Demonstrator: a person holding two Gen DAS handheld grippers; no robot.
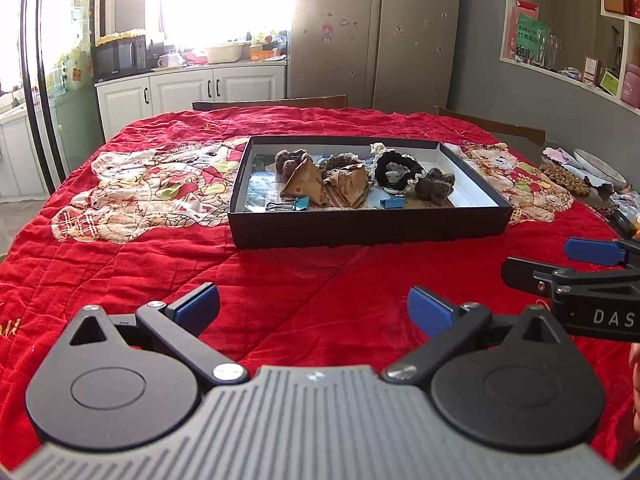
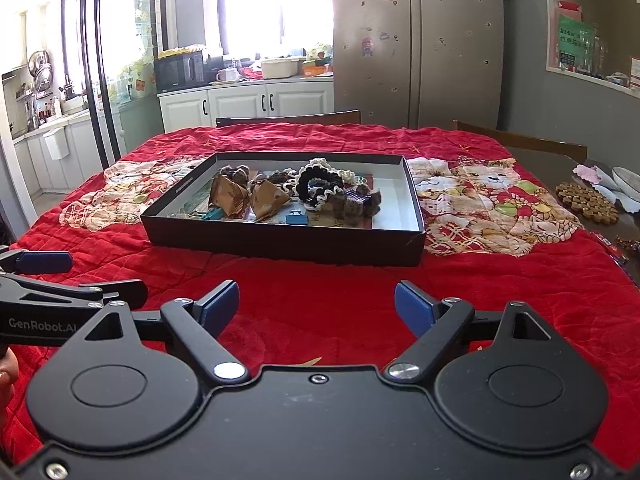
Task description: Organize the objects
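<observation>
On the table, centre: a shallow black box (image 1: 370, 222) sits on a red quilted cloth (image 1: 120, 248), its walls keeping the small items gathered in one place.
Box contents, left half: two tan triangular pouches (image 1: 306, 182) lean together, with a blue binder clip (image 1: 296, 203) at the near wall; a second blue binder clip (image 1: 390, 202) lies just to its right.
Box contents, right half: a black-and-white crocheted scrunchie (image 1: 396, 170) and brown crocheted pieces (image 1: 434, 184) are piled touching one another; the far right end of the box floor is bare.
Left gripper (image 1: 314, 306): near edge, low over the cloth, fingers spread wide and holding nothing, pointed at the box.
Right gripper (image 2: 316, 306): just beside the left one, fingers likewise apart and empty, well short of the box.
Table, far right: a round beaded mat (image 2: 586, 198) and a dish (image 2: 628, 178) lie off the cloth, apart from the box.
Judgement: no loose item shows on the cloth; both tools seem parked clear of the box, so the sorting is probably either not begun or finished.
</observation>
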